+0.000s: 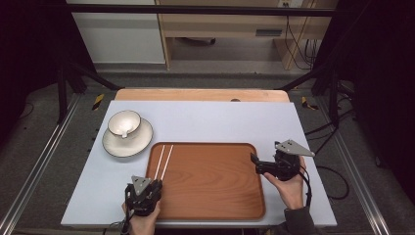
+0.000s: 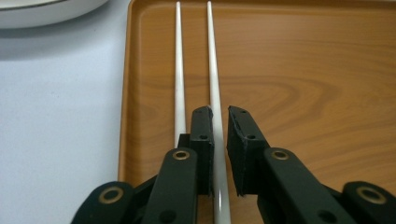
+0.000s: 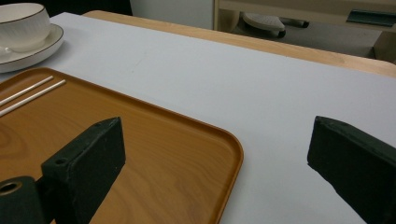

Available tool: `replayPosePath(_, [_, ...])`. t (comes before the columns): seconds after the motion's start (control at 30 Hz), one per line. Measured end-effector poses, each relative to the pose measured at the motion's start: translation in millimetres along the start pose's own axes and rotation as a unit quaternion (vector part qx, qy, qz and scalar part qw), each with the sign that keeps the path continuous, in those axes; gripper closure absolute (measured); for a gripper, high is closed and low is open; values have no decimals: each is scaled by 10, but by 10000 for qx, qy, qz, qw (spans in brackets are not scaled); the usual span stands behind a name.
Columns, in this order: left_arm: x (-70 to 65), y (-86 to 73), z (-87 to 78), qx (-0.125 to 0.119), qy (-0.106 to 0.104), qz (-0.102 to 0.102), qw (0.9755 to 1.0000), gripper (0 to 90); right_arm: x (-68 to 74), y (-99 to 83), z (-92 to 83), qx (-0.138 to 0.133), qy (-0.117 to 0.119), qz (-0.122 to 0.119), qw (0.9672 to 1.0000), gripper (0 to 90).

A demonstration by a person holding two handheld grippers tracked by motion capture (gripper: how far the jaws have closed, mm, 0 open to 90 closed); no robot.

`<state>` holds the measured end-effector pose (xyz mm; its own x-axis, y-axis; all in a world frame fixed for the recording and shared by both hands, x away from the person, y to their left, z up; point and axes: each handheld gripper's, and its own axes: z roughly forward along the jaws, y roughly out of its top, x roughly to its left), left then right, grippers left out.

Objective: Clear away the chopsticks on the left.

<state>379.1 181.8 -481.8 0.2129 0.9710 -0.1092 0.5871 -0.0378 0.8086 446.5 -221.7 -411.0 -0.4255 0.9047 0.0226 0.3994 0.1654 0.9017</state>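
Left claw (image 2: 220,135) over wooden tray (image 2: 303,84)

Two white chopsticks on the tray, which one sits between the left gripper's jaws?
The white chopstick nearer the tray's middle runs between the jaws of the left gripper. The other white chopstick, nearer the brown wooden tray's left rim, lies outside the jaws.

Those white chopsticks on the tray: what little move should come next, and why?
Probably widen the left tool a little and lift it away. Both chopsticks already lie side by side on the tray, and a gap shows between one pad and the stick between the jaws.
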Motion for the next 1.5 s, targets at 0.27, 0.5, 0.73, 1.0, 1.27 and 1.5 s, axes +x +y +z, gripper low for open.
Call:
replayPosePath(0.27, [83,183,-107,-414,-505,164,9977,647,-5,1,-11,-5,-10,39,10000,44])
replayPosePath(0.5, [207,496,-230,-714,-762,522,9932,518,-12,-2,-13,-7,-29,37,10000,43])
replayPosePath(0.73, [290,872,-329,-865,-1224,843,9851,401,-18,-3,-22,-18,-32,72,10000,43])
replayPosePath(1.0, [371,1096,-287,-713,-1525,1391,9759,303,-40,-5,-38,-43,-55,98,9999,44])
replayPosePath(1.27, [657,945,-259,-653,-1378,1473,9773,271,-72,-11,-51,-47,-90,130,9999,44])
replayPosePath(1.5, [925,802,-261,-577,-1275,1222,9826,245,-97,-26,-50,-26,-115,168,9998,44])
